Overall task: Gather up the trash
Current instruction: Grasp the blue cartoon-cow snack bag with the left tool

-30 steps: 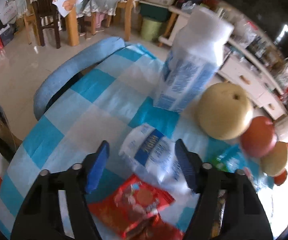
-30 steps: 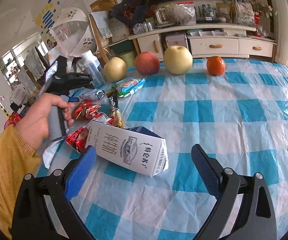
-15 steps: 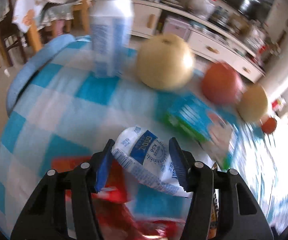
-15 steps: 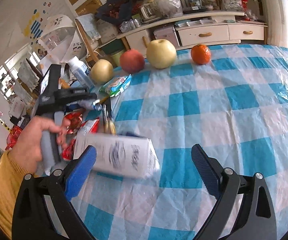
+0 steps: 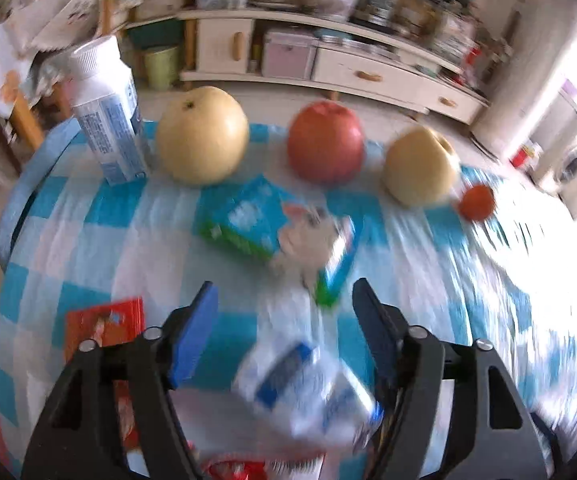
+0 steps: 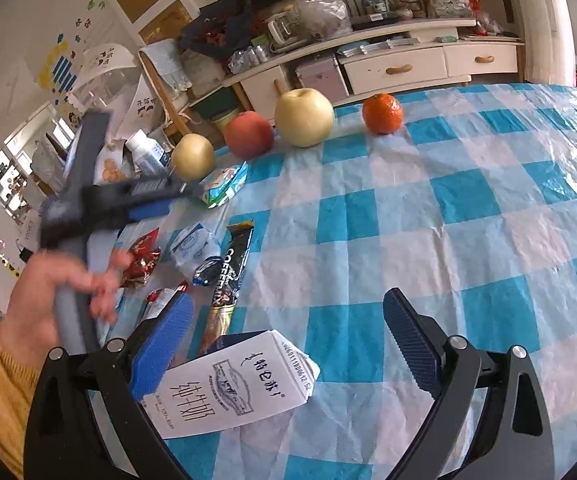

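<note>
Blue-and-white checked tablecloth (image 5: 100,208) fills the left wrist view, heavily motion-blurred. Left gripper (image 5: 284,304) has jaws spread; they have just been opening. White-and-blue wrapper (image 5: 308,384) sits low between the arms, blurred, touching neither pad as far as can be told; whether it is in the air or on the cloth can't be told. Red snack wrapper (image 5: 104,320) lies on the cloth just left of the left finger. Green-and-blue packet (image 5: 256,224) lies further out, near a row of fruit: pear (image 5: 202,134), red apple (image 5: 326,142), yellow apple (image 5: 420,166), small orange (image 5: 476,202). White bottle (image 5: 108,108) stands upright at the table edge.

Right wrist view: right gripper (image 6: 286,336) spread wide, holding nothing. Milk carton (image 6: 232,384) lies on its side between its fingers, closer to the left pad; contact there can't be confirmed. Coffee sachet (image 6: 230,268) lies beyond it, touching or just beside the carton. The person's hand (image 6: 60,296) in a yellow sleeve (image 6: 0,392) carries the left gripper above the wrappers at the left edge.

Risks, as a judgement:
- released wrapper is light and may slide or land off the pile, needing a regrab.
- carton is off-centre in the right jaws; closing now may push it sideways or crush a corner.
- wrappers sit close together and near the table edge; a sweep could knock one to the floor.
- fruit and bottle aren't trash; a wide grab near the packet could bump the pear.
</note>
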`<action>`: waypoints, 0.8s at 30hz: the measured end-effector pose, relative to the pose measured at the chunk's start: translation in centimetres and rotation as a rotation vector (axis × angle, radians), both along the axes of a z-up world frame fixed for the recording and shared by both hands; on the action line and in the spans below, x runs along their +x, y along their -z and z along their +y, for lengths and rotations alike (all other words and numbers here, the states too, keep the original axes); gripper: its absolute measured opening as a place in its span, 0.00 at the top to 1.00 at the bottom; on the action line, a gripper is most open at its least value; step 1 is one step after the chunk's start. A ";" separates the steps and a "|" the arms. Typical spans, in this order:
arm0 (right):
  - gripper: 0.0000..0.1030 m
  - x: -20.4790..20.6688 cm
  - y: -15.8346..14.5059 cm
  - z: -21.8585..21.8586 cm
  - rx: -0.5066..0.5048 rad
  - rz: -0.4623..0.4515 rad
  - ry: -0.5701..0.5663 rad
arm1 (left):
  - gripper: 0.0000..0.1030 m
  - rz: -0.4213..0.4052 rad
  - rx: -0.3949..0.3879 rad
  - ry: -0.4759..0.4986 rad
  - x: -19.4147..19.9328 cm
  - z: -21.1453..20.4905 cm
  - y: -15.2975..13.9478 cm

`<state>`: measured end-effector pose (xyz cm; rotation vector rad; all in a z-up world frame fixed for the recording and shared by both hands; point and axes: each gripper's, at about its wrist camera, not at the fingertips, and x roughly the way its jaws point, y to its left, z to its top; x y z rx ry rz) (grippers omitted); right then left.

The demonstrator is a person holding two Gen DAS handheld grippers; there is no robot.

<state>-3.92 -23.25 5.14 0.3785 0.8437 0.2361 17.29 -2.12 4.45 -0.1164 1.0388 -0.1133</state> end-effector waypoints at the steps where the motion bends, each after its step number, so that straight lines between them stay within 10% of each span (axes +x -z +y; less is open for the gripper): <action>1: 0.08 0.0 0.0 0.2 -0.002 0.000 -0.008 | 0.31 0.016 -0.028 -0.035 0.9 0.1 0.1; 11: 0.08 -0.1 0.0 0.2 0.018 0.003 -0.034 | 0.31 0.123 -0.031 -0.294 7.1 -0.3 2.6; 24: 0.08 0.0 0.1 0.3 0.010 0.023 -0.063 | 0.42 0.106 0.144 -0.169 6.7 -1.1 3.6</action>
